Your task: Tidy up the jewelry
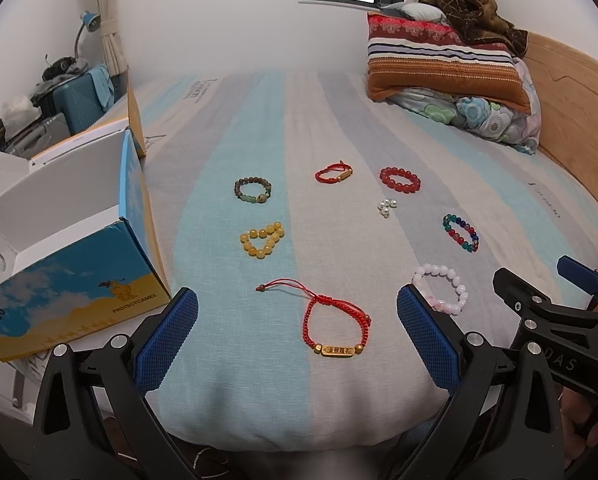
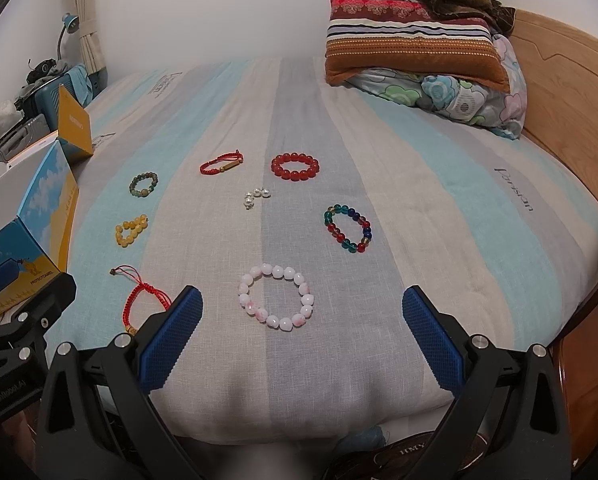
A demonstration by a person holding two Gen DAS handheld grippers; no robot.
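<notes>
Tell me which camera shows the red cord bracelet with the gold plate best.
The left wrist view: the red cord bracelet lies whole and centred between the open fingers, gold plate plainly visible. In the right wrist view the bracelet sits at the lower left, its plate end hidden behind a blue finger.

Eight pieces lie apart on the striped bed: a red cord bracelet with gold plate (image 1: 336, 326) nearest me, a pink bead bracelet (image 2: 275, 297), yellow beads (image 1: 262, 240), a green-brown bracelet (image 1: 253, 190), a small red cord (image 1: 334, 173), red beads (image 1: 400, 179), pearls (image 1: 386, 206), and multicolored beads (image 2: 348, 229).
</notes>
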